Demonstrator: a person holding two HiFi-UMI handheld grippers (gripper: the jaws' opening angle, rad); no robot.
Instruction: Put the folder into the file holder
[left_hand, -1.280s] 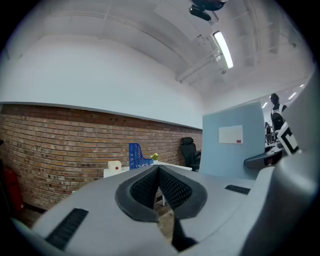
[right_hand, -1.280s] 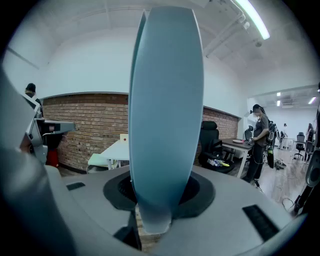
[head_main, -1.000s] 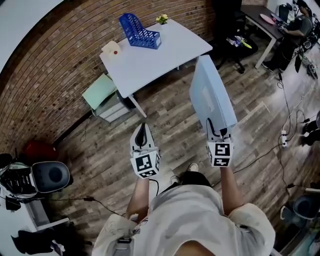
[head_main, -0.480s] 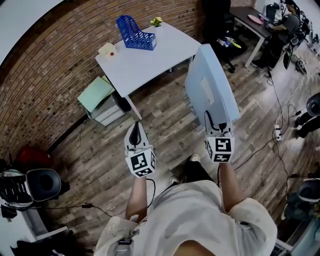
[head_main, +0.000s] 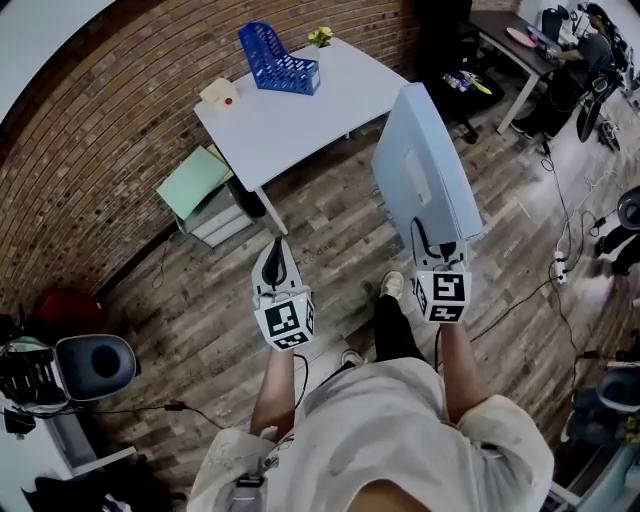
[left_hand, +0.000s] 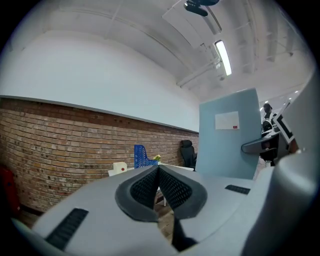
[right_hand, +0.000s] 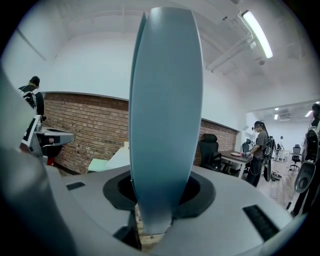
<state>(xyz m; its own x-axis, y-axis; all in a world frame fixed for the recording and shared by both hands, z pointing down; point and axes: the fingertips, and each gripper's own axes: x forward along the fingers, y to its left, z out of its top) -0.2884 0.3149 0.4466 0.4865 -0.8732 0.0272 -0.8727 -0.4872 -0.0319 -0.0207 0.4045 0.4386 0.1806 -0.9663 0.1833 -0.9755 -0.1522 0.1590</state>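
A pale blue folder (head_main: 425, 170) stands upright on its edge in my right gripper (head_main: 437, 250), which is shut on its lower end; in the right gripper view the folder (right_hand: 165, 115) fills the middle between the jaws. My left gripper (head_main: 277, 258) is shut with nothing in it, its pads (left_hand: 158, 186) touching. The blue file holder (head_main: 277, 60) stands at the far end of the white table (head_main: 300, 110), well ahead of both grippers. From the left gripper view I see the folder (left_hand: 229, 132) at the right and the file holder (left_hand: 142, 156) far off.
A small cream box (head_main: 219, 92) and a little yellow plant (head_main: 322, 36) sit on the table beside the holder. A green-topped drawer unit (head_main: 205, 195) stands left of the table by the brick wall. Office chairs, a second desk and another person (right_hand: 261, 145) are at the right.
The person has stepped a little toward the table; both grippers moved with them, the right one carrying the folder slightly higher. Neither jaw opening has changed.
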